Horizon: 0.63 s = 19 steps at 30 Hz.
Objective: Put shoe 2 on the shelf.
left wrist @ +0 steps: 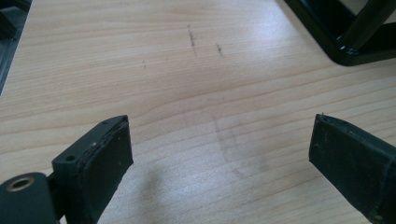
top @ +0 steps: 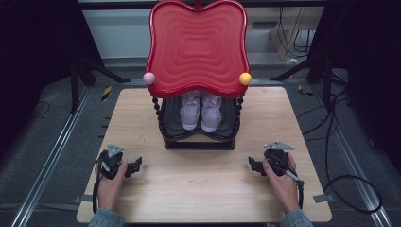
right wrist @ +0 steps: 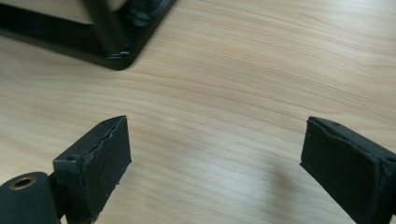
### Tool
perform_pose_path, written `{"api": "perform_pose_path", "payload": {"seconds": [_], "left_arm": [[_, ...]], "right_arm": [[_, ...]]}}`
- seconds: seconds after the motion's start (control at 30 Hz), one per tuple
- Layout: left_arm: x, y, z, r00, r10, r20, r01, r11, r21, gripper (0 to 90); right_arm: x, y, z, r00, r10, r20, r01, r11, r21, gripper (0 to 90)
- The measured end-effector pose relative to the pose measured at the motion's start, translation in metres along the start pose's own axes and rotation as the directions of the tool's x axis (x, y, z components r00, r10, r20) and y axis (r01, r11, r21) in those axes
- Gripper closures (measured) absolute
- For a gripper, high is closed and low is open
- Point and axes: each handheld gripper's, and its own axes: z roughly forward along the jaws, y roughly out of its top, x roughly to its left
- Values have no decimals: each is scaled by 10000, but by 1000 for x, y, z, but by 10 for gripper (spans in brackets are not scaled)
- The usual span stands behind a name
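The shoes (top: 200, 111) sit side by side on the rack's (top: 198, 140) lower shelf, their heels hidden under its red top (top: 197, 47). My left tool (top: 133, 166) and right tool (top: 256, 166) rest open and empty on the desk (top: 198, 189), well apart.

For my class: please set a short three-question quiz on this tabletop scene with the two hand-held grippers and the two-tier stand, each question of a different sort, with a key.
1. True or false: the left gripper is clamped on a shoe.
2. Multiple choice: where does the pair of shoes sit? A) on the red top tray; B) on the black lower shelf under it; C) on the bare table.
3. Fill in: the ball on the tray's right corner is ____, the one on its left corner is pink.

Key
1. False: both the left and the right gripper are open over bare wood.
2. B.
3. Yellow: yellow ball, pink ball.
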Motion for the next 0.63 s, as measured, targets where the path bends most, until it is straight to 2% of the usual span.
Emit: {"api": "perform_pose_path", "payload": {"seconds": [0.03,0.33,0.4,0.53,0.63], "left_arm": [[1,-1,2,10000,-11,5,11,10000,72,53],[3,-5,13,9999,-90,48,88,9990,444,46],[4,-6,16,10000,-43,4,42,9979,648,43],[2,-6,17,9999,70,-79,-65,9974,714,36],[2,-5,17,9999,84,-59,-80,9973,732,25]], "right_arm": [[-5,-2,1,9997,228,121,-227,9997,-49,78],[-15,-9,12,9967,564,577,-569,9983,79,70],[-16,-9,12,9964,594,606,-602,9981,111,68],[-13,-8,14,9934,386,1084,-419,9987,283,57],[-14,-8,14,9923,437,1157,-477,9983,322,42]]}}
